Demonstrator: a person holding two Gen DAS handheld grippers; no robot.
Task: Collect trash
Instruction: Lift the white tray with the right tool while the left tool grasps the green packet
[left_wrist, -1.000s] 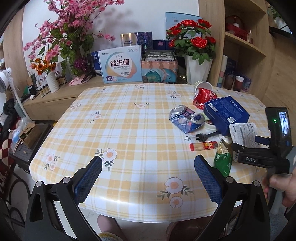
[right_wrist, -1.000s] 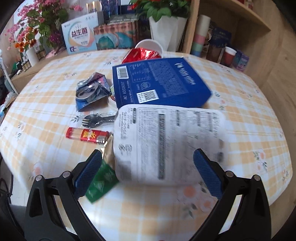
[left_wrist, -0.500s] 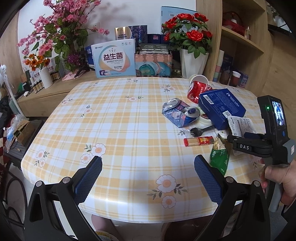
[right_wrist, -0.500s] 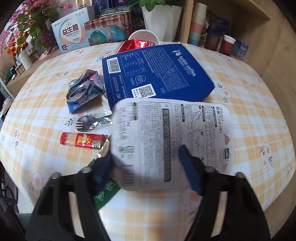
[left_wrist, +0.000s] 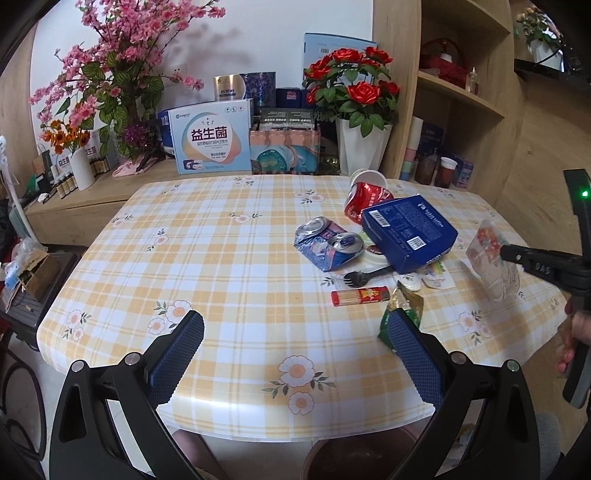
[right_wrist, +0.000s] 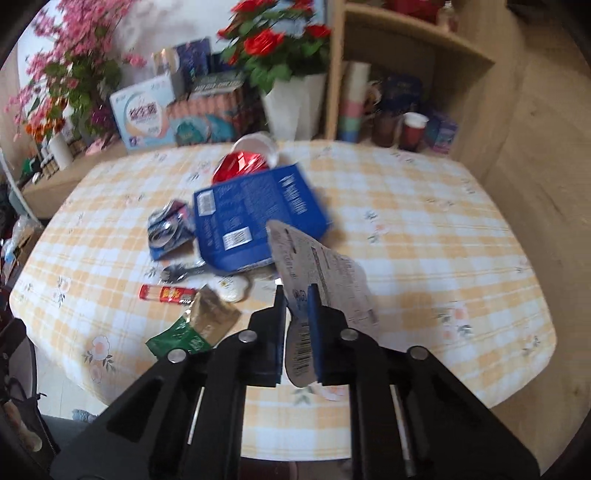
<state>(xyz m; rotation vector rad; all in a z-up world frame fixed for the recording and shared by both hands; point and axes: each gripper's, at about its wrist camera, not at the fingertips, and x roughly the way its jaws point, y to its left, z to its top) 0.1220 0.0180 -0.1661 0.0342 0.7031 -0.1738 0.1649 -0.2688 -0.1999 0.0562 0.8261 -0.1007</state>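
Desk (left_wrist: 229, 266): checked cloth, being cleared.
Right claw (right_wrist: 297, 295): being pressed onto white wrapper (right_wrist: 325, 273) — lifted off.
Left claw (left_wrist: 295, 332): spread, empty — green packet (left_wrist: 402, 306) lying nearest, just beyond its right finger.

On the table (left_wrist: 229, 280) the litter gathers toward the right half: a flat box (left_wrist: 408, 236) lies in the middle of the heap, a crushed can (left_wrist: 365, 199) and a tipped cup (left_wrist: 369, 176) behind it, a flattened can (left_wrist: 327, 245) to its left, a fork (left_wrist: 360, 278) and a stick packet (left_wrist: 360, 296) in front of it, a torn sachet (left_wrist: 402, 308) nearer the front edge; a printed wrapper (right_wrist: 317, 273) hangs above the table's right side, clear of the cloth, pinched between the jaws of the right gripper (right_wrist: 297, 291). The left gripper (left_wrist: 295, 354) sits over the front edge, well apart from the heap; behind the table a sideboard (left_wrist: 74, 201) carries boxes and a vase of roses (left_wrist: 360, 147), with shelves (left_wrist: 465, 96) to their right.
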